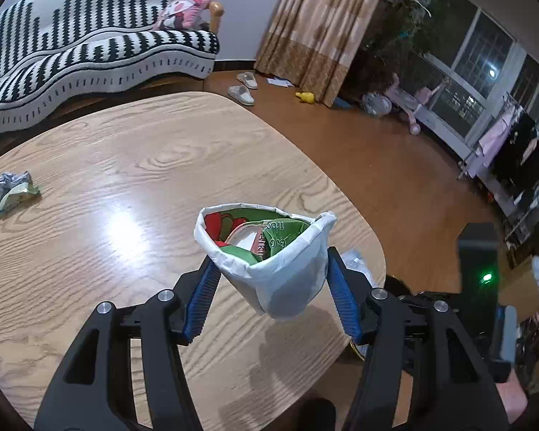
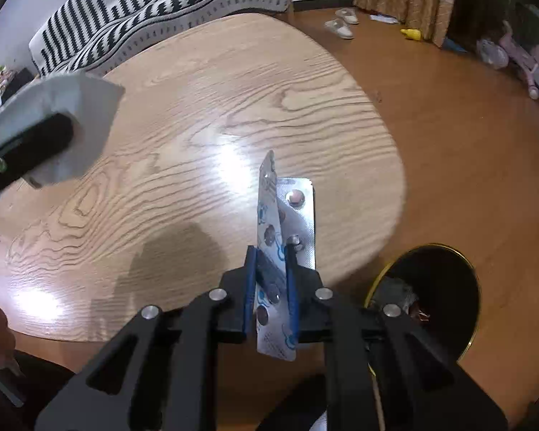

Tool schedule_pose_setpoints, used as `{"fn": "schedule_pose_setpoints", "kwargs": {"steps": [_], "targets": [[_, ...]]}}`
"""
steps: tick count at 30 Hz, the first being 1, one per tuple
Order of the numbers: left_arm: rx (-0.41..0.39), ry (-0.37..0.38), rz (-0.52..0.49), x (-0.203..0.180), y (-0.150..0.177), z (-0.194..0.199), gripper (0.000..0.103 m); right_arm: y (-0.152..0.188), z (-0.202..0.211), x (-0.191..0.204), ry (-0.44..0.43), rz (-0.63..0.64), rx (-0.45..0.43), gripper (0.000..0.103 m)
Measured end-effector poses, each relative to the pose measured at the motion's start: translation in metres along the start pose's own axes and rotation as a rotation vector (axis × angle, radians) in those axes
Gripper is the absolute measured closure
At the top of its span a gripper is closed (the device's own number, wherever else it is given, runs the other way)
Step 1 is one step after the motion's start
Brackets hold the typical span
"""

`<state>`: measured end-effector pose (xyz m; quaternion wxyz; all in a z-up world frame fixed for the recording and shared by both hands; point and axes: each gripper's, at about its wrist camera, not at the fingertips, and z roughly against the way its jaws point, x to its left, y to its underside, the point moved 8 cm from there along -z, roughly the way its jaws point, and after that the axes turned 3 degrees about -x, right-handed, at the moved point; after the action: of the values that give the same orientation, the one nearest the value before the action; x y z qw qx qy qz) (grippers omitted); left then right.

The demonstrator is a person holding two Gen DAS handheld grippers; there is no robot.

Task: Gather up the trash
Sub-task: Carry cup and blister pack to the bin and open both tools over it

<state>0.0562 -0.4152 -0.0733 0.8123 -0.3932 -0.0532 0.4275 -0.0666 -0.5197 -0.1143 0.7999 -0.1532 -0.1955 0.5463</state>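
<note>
A: What does the left gripper (image 1: 271,280) hold?

B: A squashed white paper cup (image 1: 269,262), pinched between the blue pads at middling width, above the wooden table (image 1: 125,151). Its mouth faces the camera; red, green and white wrappers are stuffed inside.

A: And the right gripper (image 2: 271,280)?

B: Its fingers stand narrow, clamped on silver blister packs (image 2: 284,222), with round pockets and blue print, which stand upright over the table's edge.

A: Any other trash?

B: A crumpled grey-green wad (image 1: 14,190) lies far left on the table. A dark gold-rimmed bin (image 2: 438,294) sits on the floor, right of the packs.
</note>
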Motion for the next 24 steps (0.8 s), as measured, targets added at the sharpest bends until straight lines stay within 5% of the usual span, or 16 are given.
{"fn": "schedule_pose_setpoints", "kwargs": {"steps": [6,12,24], "targets": [[0.017,0.062,-0.057,-0.047,0.012,-0.012,0.045,0.021,0.043,-0.07,0.001,-0.15,-0.058,0.088],[0.061,0.151,-0.161,-0.117,0.041,-0.032,0.045,0.059,0.06,-0.154,0.072,-0.289,-0.024,0.087],[0.133,0.243,-0.267,-0.193,0.078,-0.07,0.045,0.098,0.058,-0.217,0.101,-0.405,0.016,0.087]]}}
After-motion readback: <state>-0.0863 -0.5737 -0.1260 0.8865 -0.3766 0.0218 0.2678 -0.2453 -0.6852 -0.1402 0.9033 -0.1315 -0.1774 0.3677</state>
